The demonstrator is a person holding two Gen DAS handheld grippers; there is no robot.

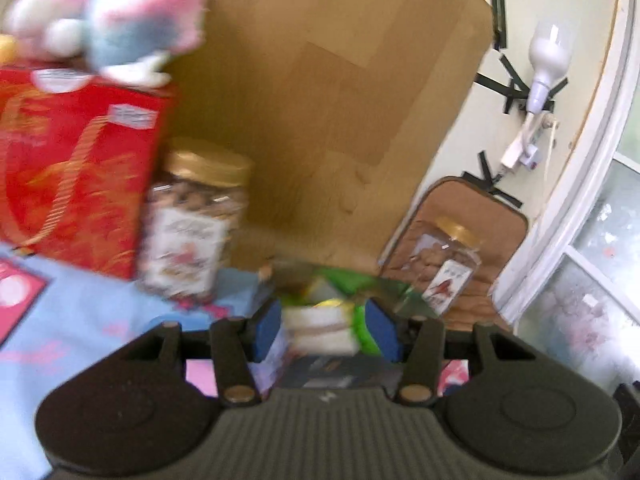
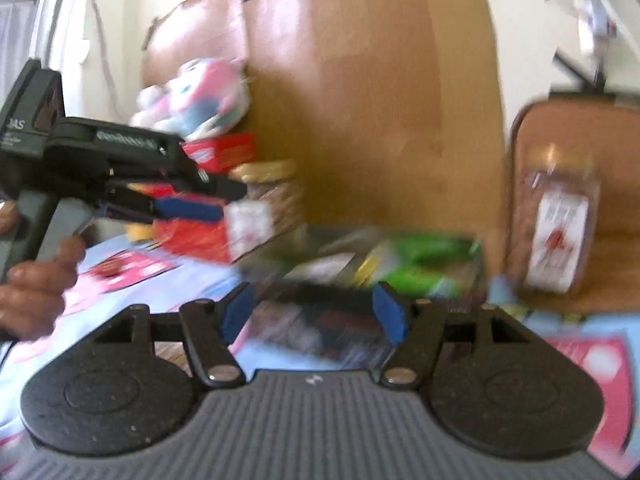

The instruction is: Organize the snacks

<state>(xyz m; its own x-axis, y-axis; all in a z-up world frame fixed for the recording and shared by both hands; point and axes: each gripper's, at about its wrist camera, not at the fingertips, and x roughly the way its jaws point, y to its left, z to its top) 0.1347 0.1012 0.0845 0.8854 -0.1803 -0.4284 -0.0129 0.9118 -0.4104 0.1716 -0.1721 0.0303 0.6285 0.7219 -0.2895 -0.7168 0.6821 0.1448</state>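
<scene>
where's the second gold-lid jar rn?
The second gold-lid jar stands on the brown chair seat, right of the wooden board, apart from the table.

Counter (image 1: 60, 312) is covered by light blue cloth with pink and red prints. A red box (image 1: 76, 172) and a gold-lidded jar (image 1: 192, 232) are seen standing on it, side by side, touching. A second gold-lidded jar (image 1: 448, 268) is seen on a brown chair seat (image 1: 504, 216) beside the counter.

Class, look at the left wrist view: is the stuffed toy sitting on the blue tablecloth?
No, the stuffed toy sits on top of the red box, well above the tablecloth.
</scene>
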